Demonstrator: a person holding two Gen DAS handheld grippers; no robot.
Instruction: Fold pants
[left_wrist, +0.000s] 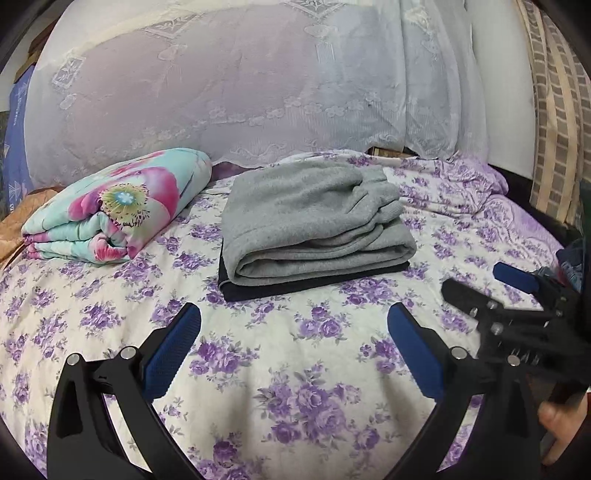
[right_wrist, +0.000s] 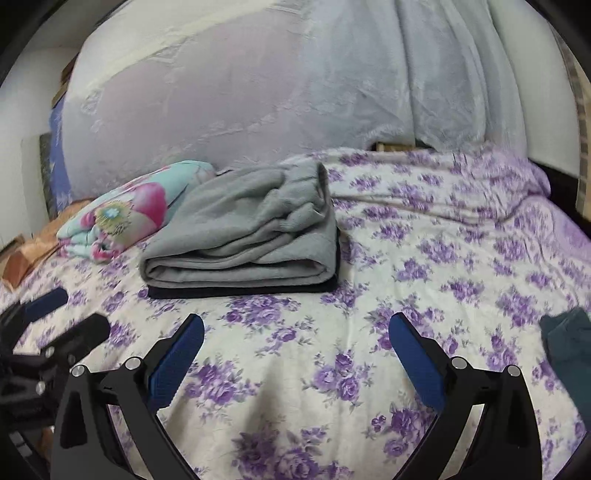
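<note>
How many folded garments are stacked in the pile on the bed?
2. The folded grey fleece pants lie on top; a folded black garment lies directly beneath, only its edge showing. More could be hidden between them. The floral quilt sits apart, to their left.

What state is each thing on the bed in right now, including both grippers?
Left gripper: open, empty, above the sheet.
Right gripper: open, empty, above the sheet.
Grey pants: folded, lying on top of the dark garment.
Dark garment: folded flat under the grey pants.
Floral quilt: folded, left of the pants.
Bedsheet: spread out, rumpled at the far right.
Dark cloth: at the right edge, state unclear.
</note>
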